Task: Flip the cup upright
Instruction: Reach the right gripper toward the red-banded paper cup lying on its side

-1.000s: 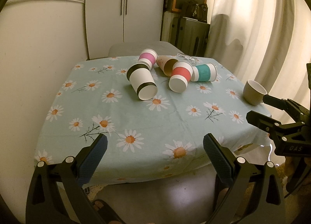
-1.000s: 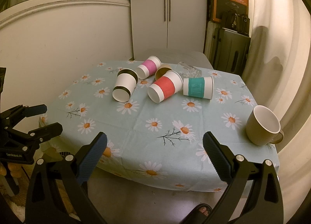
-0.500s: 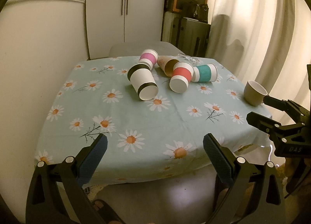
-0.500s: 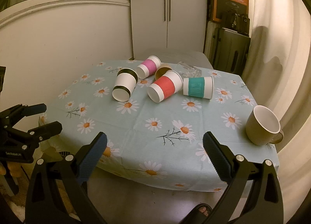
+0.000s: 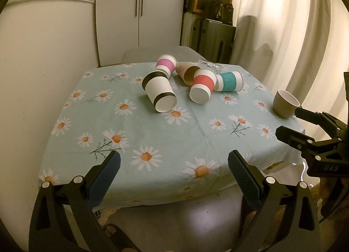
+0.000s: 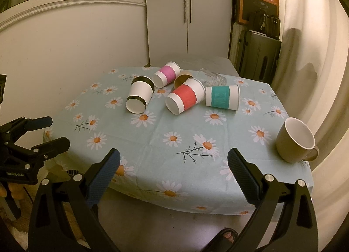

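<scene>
The paper cups are lying on their sides in a cluster on the far half of the table [image 6: 152,142], which is wearing a pale blue cloth printed with daisies. I am taking the red-banded white paper cup [image 6: 185,98] as my landmark: it is lying tilted with its white base toward me. Just left of it the white paper cup with black bands [image 6: 139,97] is lying alone, base also toward me. Behind the red one the pink-banded paper cup [image 6: 166,74] is resting, and between them a plain brown paper cup [image 6: 182,78] is showing its open mouth. To the right of the red cup the teal-banded paper cup [image 6: 222,98] is lying crosswise, and a clear glass tumbler [image 6: 212,78] is lying behind that.

Well to the right of the red cup, near the table's edge, a beige ceramic mug [image 6: 294,142] with a white inside is standing upright.

I am holding my right gripper [image 6: 173,172] short of the near table edge, its fingers spread wide around nothing. My left gripper [image 5: 173,172] is hanging likewise before the table, fingers spread and empty.
</scene>
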`<state>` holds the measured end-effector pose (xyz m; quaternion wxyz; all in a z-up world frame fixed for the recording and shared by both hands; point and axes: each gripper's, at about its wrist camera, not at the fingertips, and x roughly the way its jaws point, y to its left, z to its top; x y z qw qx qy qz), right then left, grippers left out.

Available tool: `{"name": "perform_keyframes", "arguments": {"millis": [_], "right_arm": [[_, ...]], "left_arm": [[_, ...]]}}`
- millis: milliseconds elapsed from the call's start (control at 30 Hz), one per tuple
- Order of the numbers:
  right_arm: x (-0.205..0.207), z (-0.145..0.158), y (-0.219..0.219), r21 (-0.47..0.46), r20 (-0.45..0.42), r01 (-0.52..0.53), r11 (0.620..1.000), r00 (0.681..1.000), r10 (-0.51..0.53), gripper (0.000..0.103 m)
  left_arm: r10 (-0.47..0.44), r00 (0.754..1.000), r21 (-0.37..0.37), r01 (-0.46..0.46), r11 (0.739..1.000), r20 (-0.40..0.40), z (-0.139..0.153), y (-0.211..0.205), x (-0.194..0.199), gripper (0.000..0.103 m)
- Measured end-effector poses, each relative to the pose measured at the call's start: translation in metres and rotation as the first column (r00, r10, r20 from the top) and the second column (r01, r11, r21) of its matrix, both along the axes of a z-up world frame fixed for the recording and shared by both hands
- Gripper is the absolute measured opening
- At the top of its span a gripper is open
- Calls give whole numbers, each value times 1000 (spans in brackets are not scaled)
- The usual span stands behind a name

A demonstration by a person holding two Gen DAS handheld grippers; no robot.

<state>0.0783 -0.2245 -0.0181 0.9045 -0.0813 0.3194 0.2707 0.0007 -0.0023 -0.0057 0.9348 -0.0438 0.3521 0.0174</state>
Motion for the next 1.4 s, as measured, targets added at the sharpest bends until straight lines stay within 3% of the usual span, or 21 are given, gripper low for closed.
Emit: {"name": "perform_keyframes", "arguments": {"millis": [167,300,500,600,767,933,1067,1200,1400], "right_arm": [[2,-2,2,-3,-3,-1,1000,1000,1,98],[16,-4,4,56,-96,-12,998,995,17,98],[61,8,24,77,-114,14,997,993,-5,98],[97,8,37,107,-176,39,993,984,-19,98],[158,-10,47,179,-348,114,977,936,-46,98],[210,-35,53,217,-466,195,956,881,-74,98],[234,-47,54,240,-528,250,938,845,-90,97],[252,-58,65,210,-568,271,939,816,-108,85],[263,-67,73,200,-600,292,935,791,-119,76]], "left_arm": [[0,1000,-3,0,1000,0,-1,-1,1,96],[-3,1000,-14,3,1000,-2,0,1,6,96],[-8,1000,-8,8,1000,-11,5,7,38,96],[-5,1000,-19,5,1000,-12,5,12,55,96],[1,1000,-23,-2,1000,-23,0,20,82,96],[-13,999,-17,13,1000,-30,-5,28,113,96],[-44,997,-58,41,998,-57,-14,32,131,96],[-58,996,-75,53,996,-68,-21,34,142,96],[-41,992,-129,26,991,-118,-32,43,150,96]]}}
